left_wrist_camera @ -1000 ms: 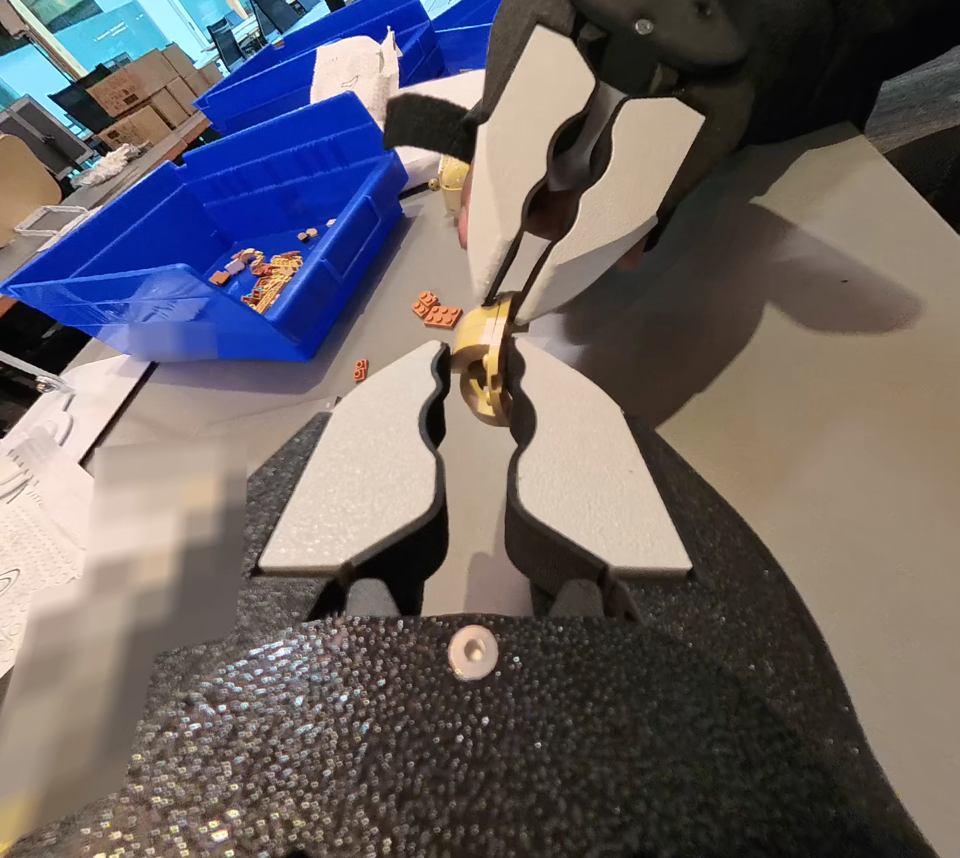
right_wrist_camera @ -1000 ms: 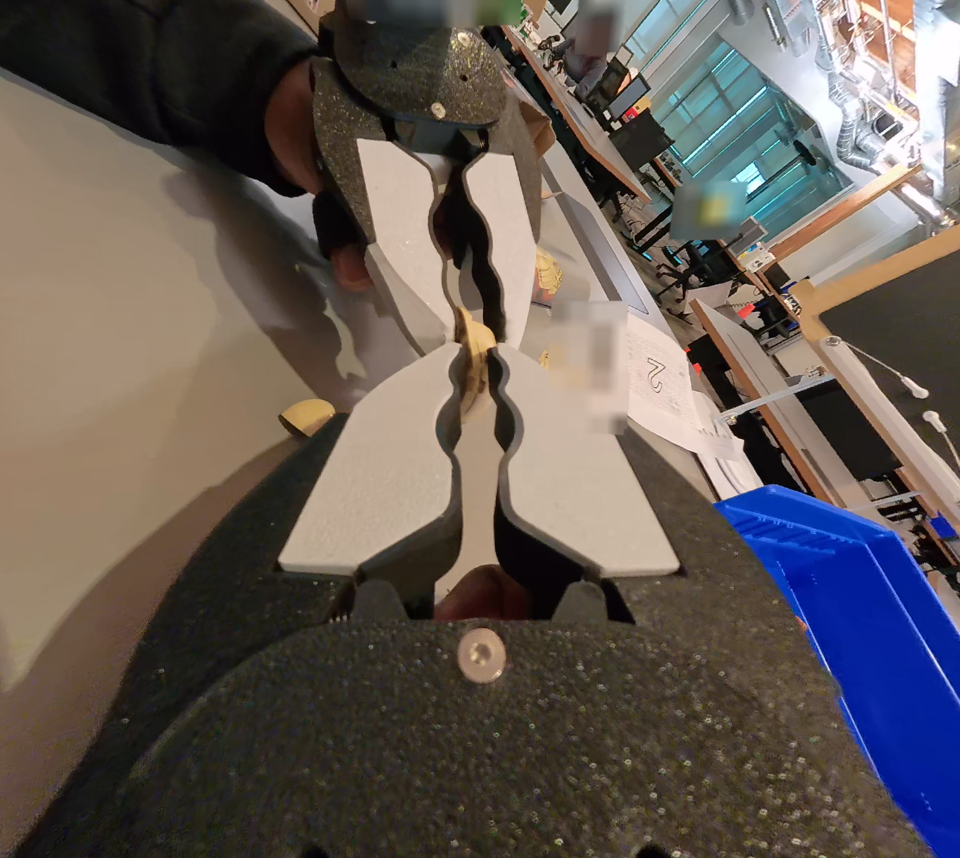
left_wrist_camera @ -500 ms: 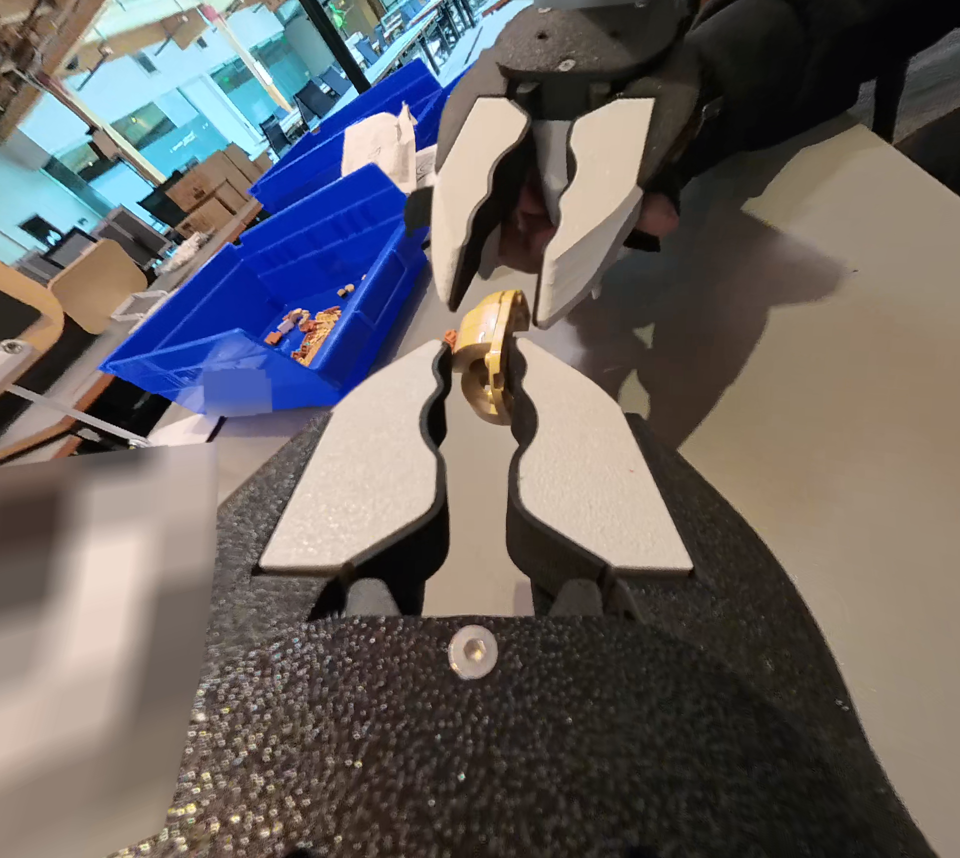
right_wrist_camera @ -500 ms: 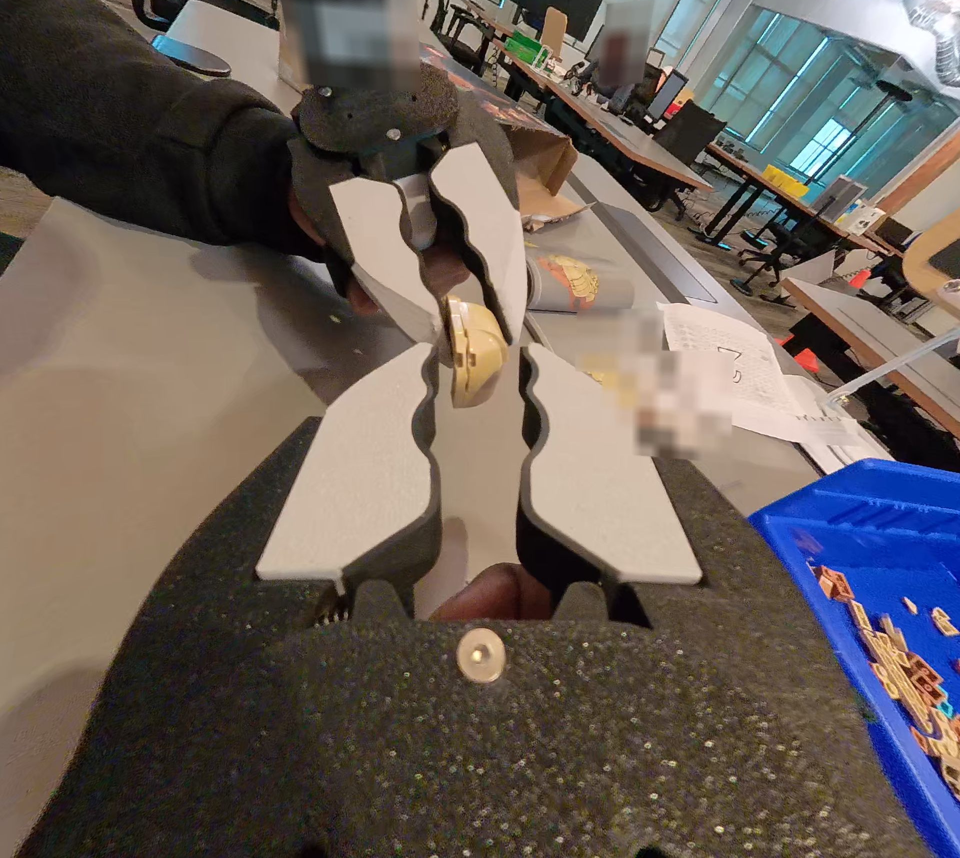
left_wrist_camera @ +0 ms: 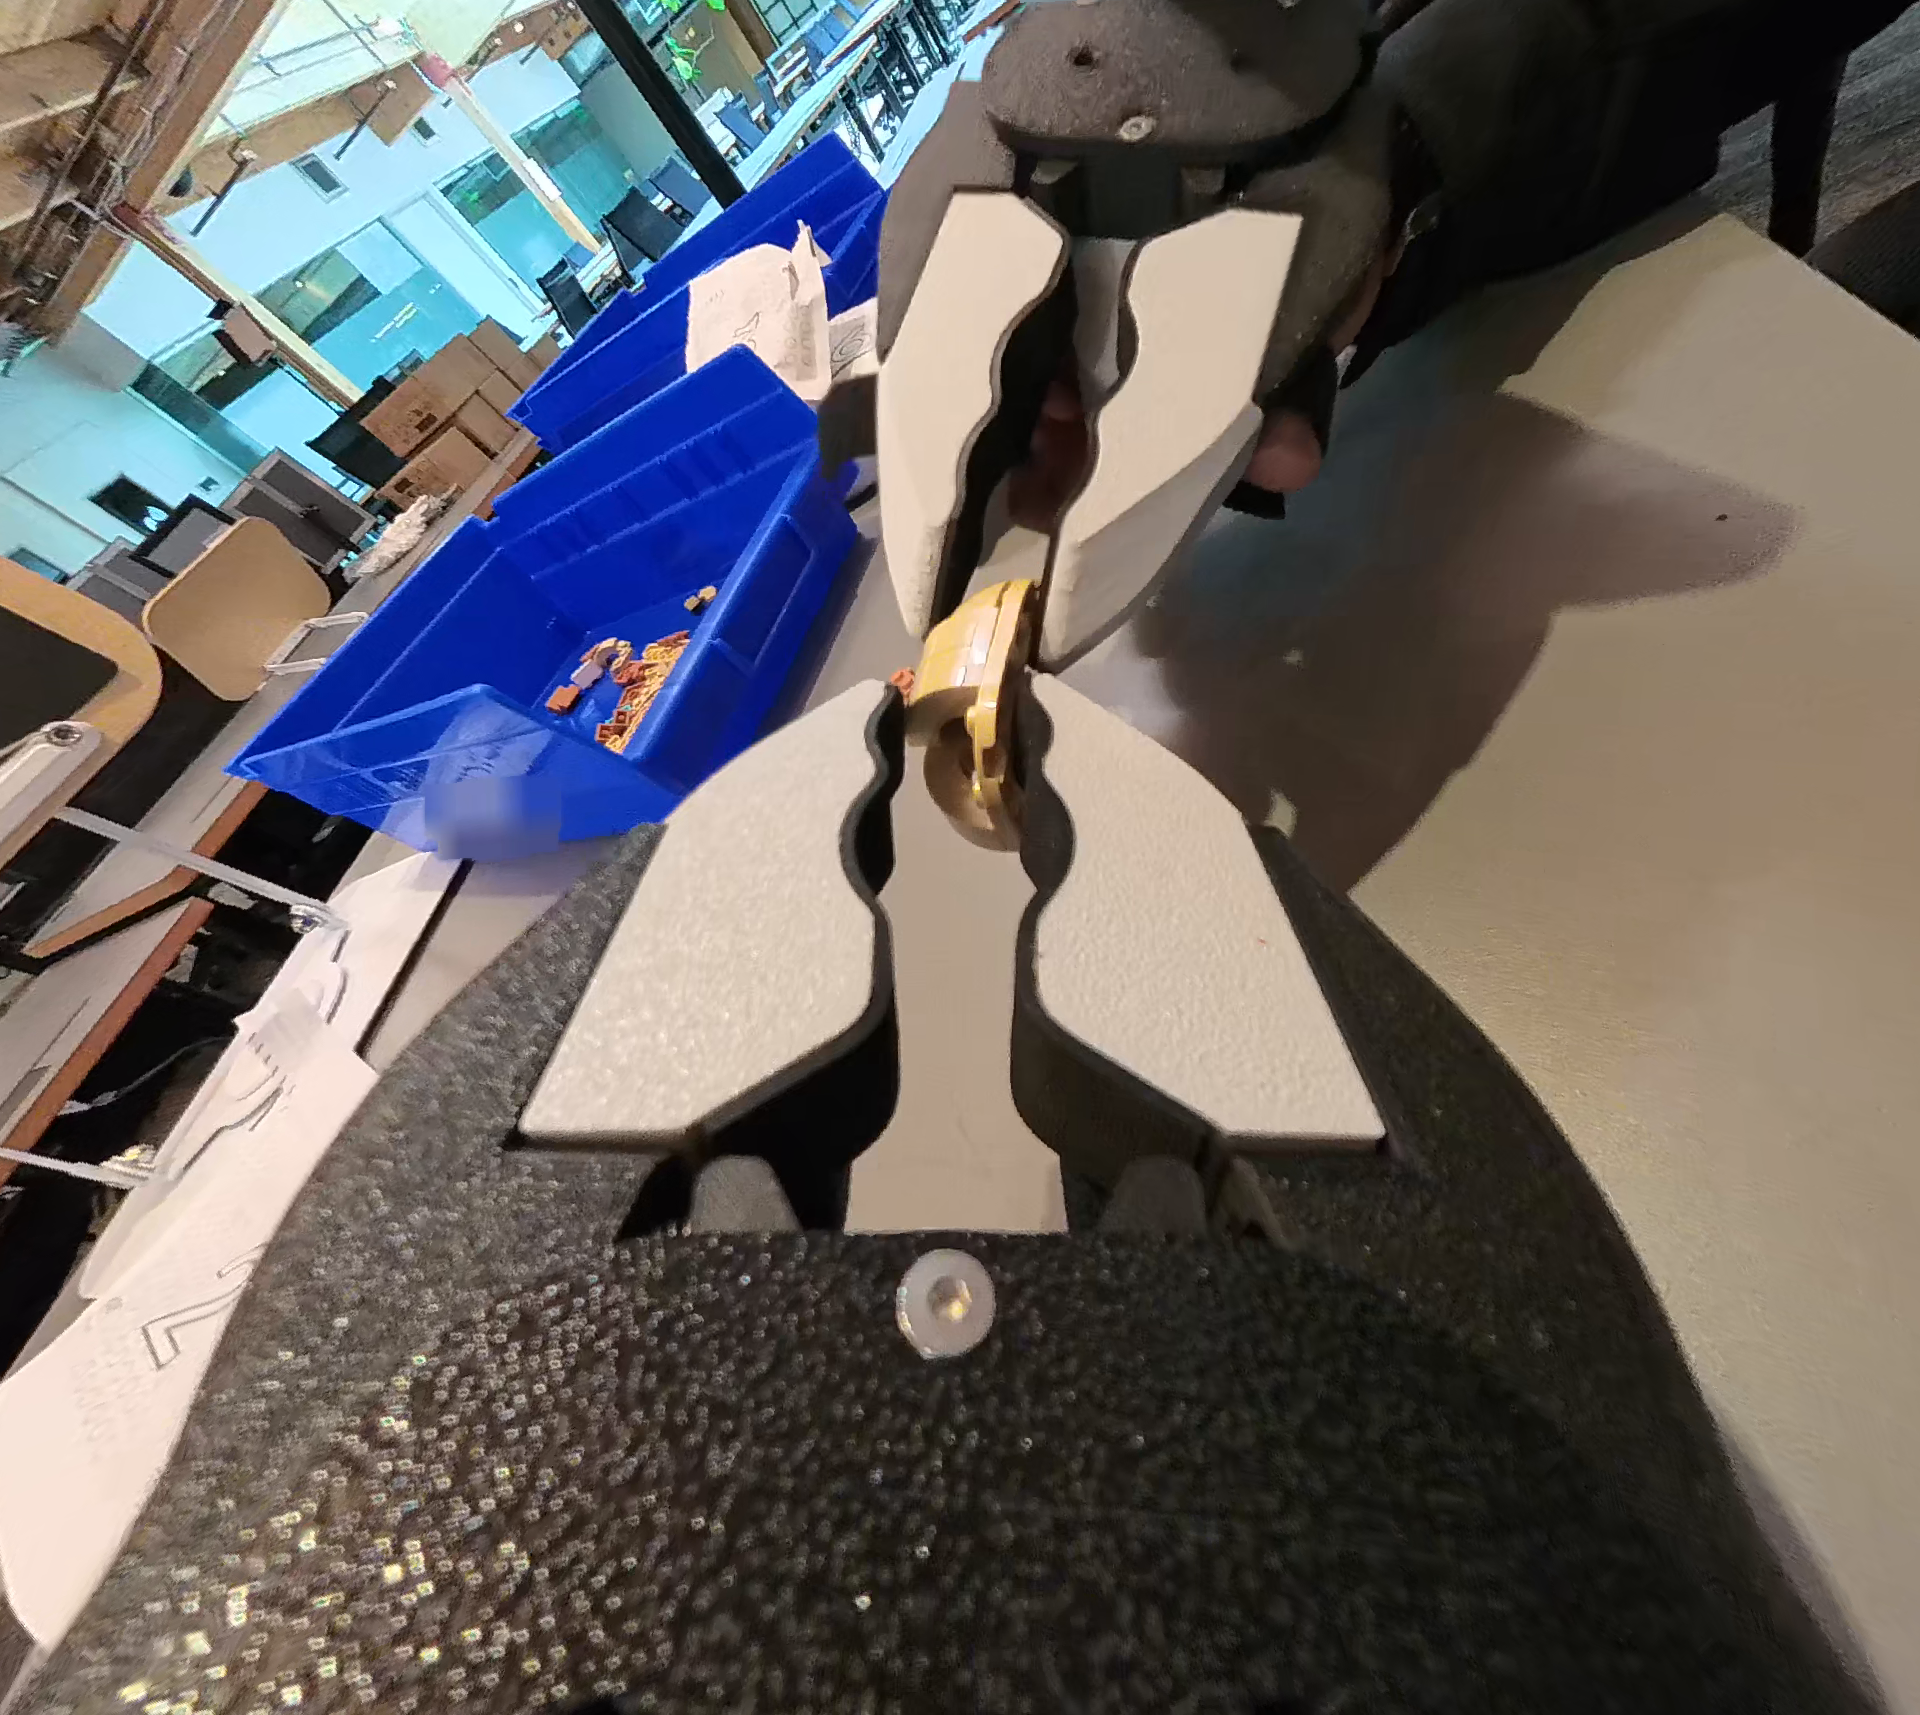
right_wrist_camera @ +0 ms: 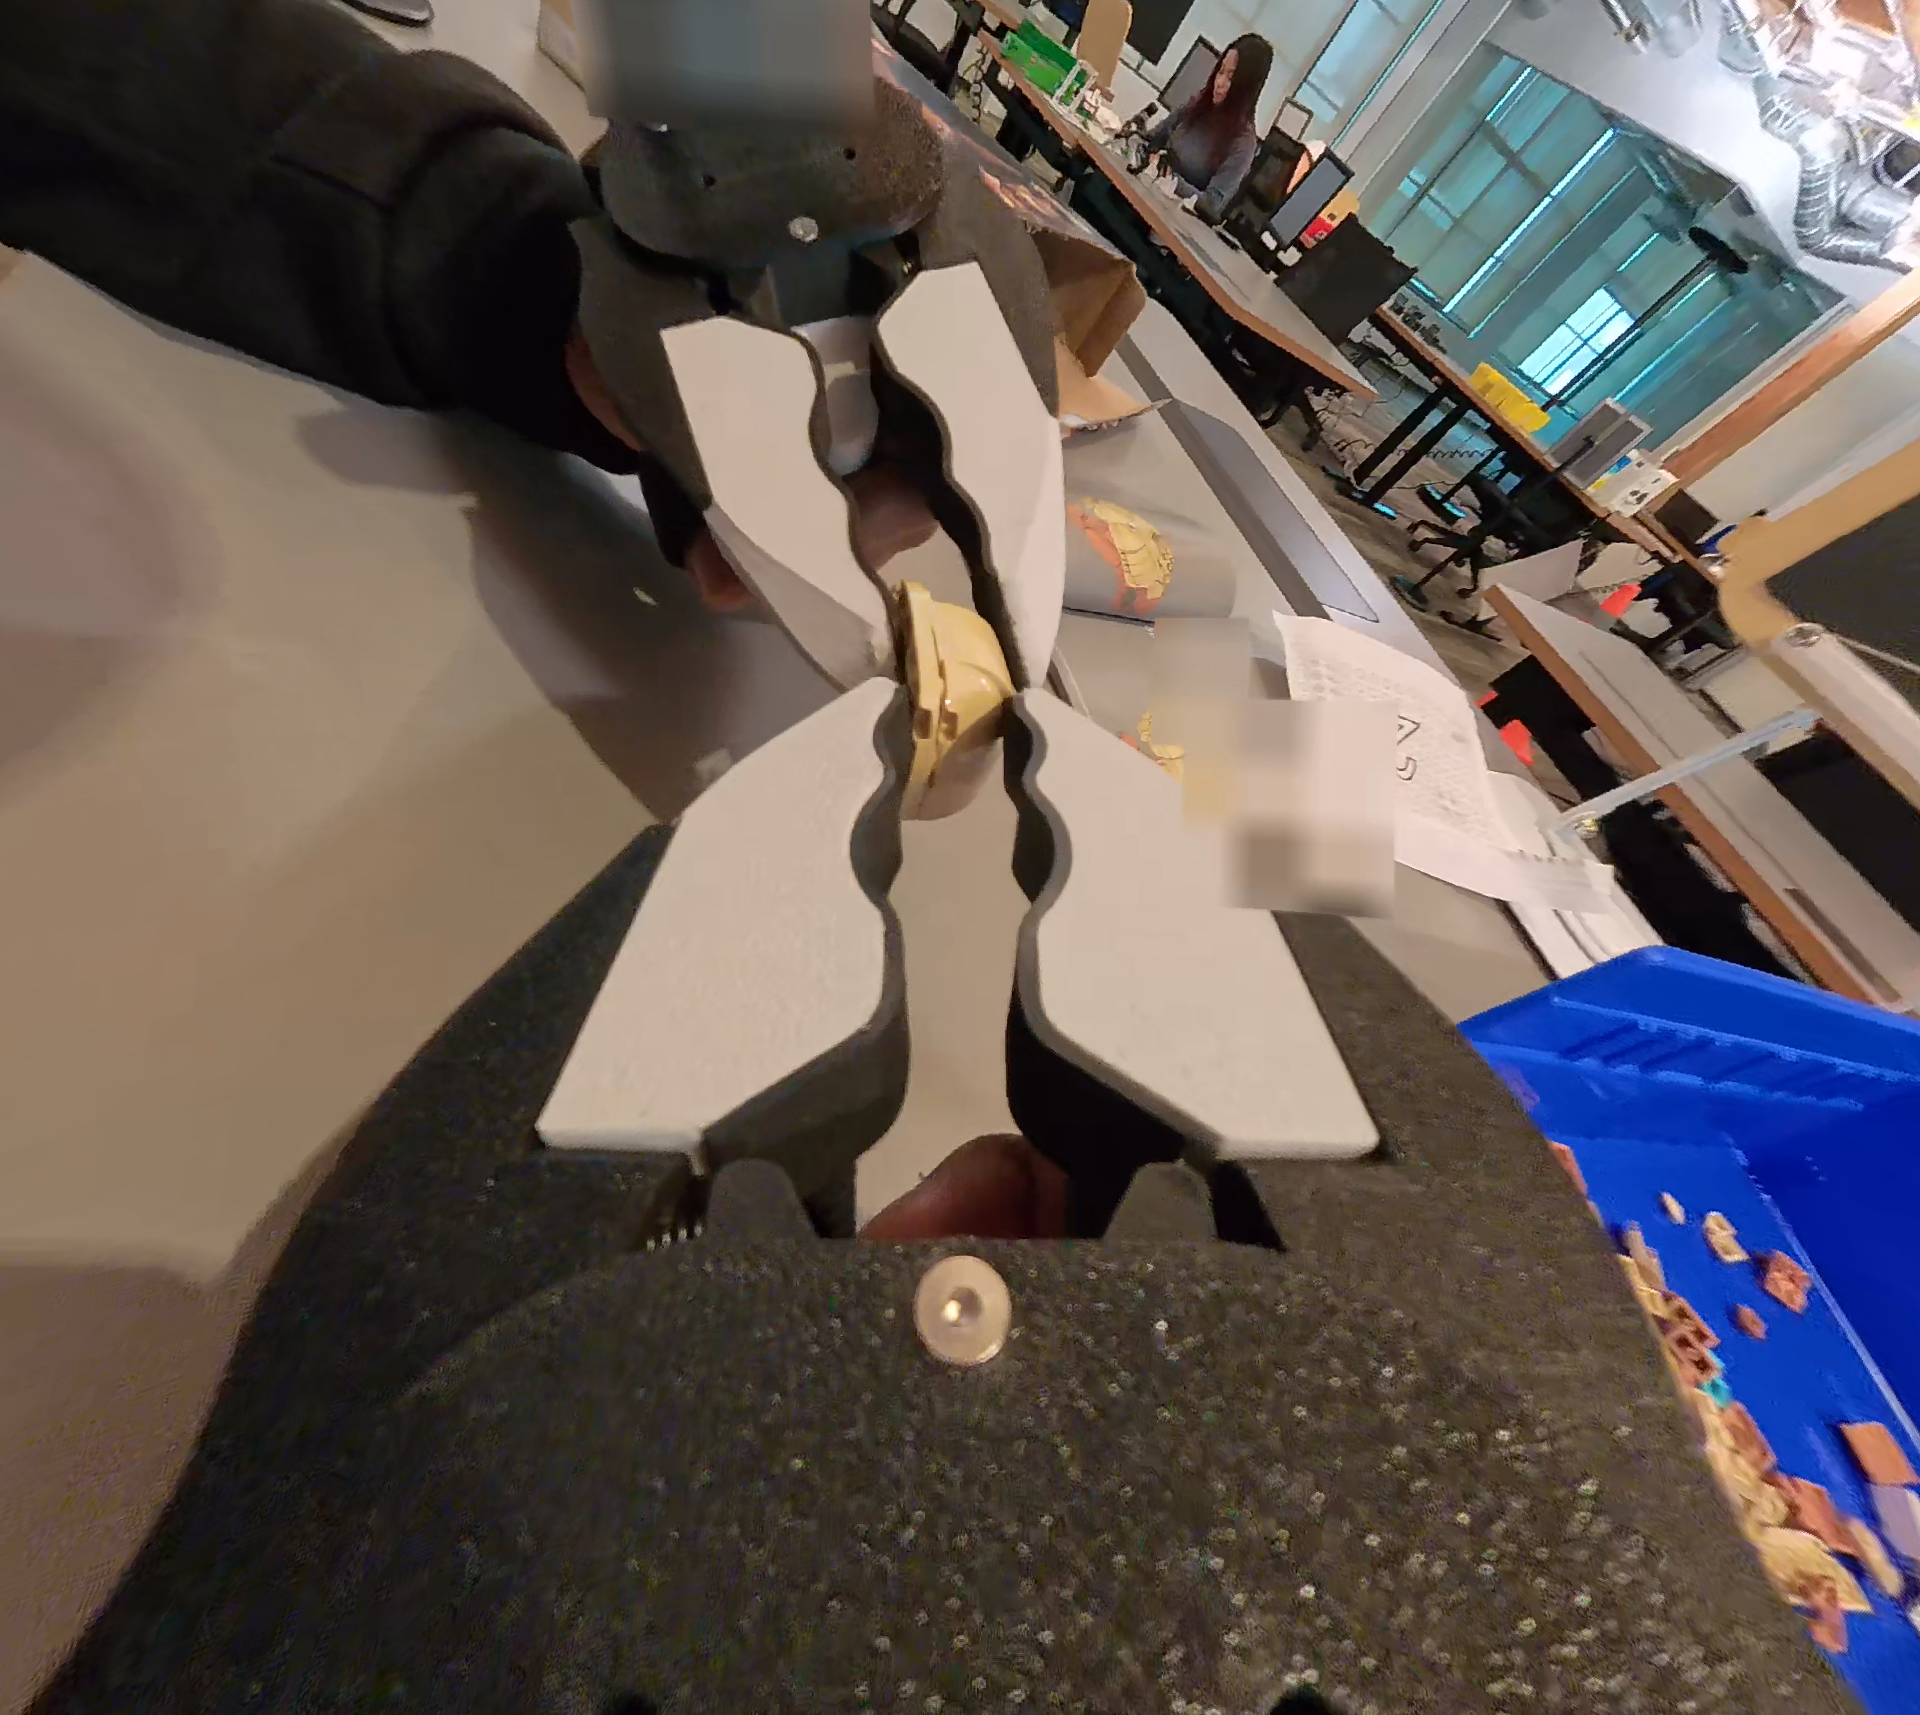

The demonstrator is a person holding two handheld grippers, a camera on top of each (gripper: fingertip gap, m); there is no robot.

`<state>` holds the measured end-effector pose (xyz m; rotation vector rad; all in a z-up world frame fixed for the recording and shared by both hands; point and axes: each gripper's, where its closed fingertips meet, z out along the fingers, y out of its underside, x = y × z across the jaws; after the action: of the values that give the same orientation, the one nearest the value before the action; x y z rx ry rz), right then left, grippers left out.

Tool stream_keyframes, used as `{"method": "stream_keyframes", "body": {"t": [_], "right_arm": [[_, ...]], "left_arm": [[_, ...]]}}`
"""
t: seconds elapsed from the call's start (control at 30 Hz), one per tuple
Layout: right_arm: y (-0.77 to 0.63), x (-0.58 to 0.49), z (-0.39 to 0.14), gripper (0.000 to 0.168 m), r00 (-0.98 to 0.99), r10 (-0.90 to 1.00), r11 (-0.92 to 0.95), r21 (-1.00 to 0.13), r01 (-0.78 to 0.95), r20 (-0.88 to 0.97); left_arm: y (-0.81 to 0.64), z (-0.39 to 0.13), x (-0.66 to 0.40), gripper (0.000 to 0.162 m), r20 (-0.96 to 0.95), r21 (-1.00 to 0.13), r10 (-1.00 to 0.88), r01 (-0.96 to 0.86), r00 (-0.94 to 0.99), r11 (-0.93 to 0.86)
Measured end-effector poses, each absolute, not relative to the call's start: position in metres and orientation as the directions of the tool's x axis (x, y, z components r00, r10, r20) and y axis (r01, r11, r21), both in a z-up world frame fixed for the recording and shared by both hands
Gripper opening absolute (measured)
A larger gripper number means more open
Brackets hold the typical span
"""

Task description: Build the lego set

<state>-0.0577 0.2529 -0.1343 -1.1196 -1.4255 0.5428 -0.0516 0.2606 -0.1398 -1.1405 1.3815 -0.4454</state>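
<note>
A tan rounded lego assembly hangs above the grey table between the two grippers, which face each other tip to tip. My left gripper is shut on its near end. The right gripper comes in from above in this view, and its fingertips close on the far end. In the right wrist view the right gripper grips the assembly with both pads against it. The left gripper holds it from the far side. A hand in a dark sleeve holds each gripper.
A blue bin with several small brown and tan pieces stands to the left; it also shows in the right wrist view. More blue bins stand behind it. Paper sheets and a booklet lie on the table. A person sits at a far desk. My left and right fingertips are right by each other.
A second ago both grippers held the assembly. Half a second ago the right gripper had opened and pulled back. Now it has moved in again and closed on the assembly.
</note>
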Motion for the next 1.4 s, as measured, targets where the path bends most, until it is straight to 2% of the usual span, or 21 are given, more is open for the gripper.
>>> {"method": "stream_keyframes", "body": {"t": [0.33, 0.63, 0.8, 0.9, 1.0, 1.07, 1.17, 1.4], "right_arm": [[0.255, -0.056, -0.139, 0.015, 0.143, 0.791, 0.501, -0.764, 0.406, 0.595], [0.256, -0.055, -0.14, 0.015, 0.142, 0.78, 0.506, -0.749, 0.428, 0.609], [0.258, -0.056, -0.133, 0.016, 0.197, 0.836, 0.431, -0.836, 0.341, 0.512], [0.259, -0.054, -0.128, 0.031, 0.218, 0.868, 0.378, -0.879, 0.291, 0.446], [0.258, -0.053, -0.127, 0.034, 0.203, 0.916, 0.297, -0.924, 0.239, 0.347], [0.257, -0.052, -0.122, 0.03, 0.2, 0.932, 0.264, -0.944, 0.199, 0.302], [0.258, -0.051, -0.118, 0.016, 0.214, 0.929, 0.267, -0.947, 0.177, 0.301], [0.258, -0.049, -0.118, 0.014, 0.228, 0.901, 0.326, -0.923, 0.204, 0.369]], "left_arm": [[0.262, -0.146, -0.05, 0.019, -0.51, -0.831, -0.834, -0.371, 0.209, 0.415], [0.262, -0.149, -0.049, 0.019, -0.456, -0.86, -0.863, -0.358, 0.218, 0.364], [0.265, -0.143, -0.05, 0.02, -0.419, -0.887, -0.874, -0.315, 0.246, 0.337], [0.267, -0.136, -0.053, 0.019, -0.388, -0.911, -0.881, -0.259, 0.271, 0.322], [0.267, -0.127, -0.055, 0.019, -0.349, -0.934, -0.892, -0.186, 0.287, 0.306], [0.266, -0.124, -0.055, 0.019, -0.334, -0.941, -0.896, -0.149, 0.291, 0.302], [0.267, -0.124, -0.054, 0.019, -0.344, -0.938, -0.891, -0.152, 0.295, 0.312], [0.267, -0.126, -0.053, 0.019, -0.35, -0.935, -0.89, -0.157, 0.293, 0.317]]}}
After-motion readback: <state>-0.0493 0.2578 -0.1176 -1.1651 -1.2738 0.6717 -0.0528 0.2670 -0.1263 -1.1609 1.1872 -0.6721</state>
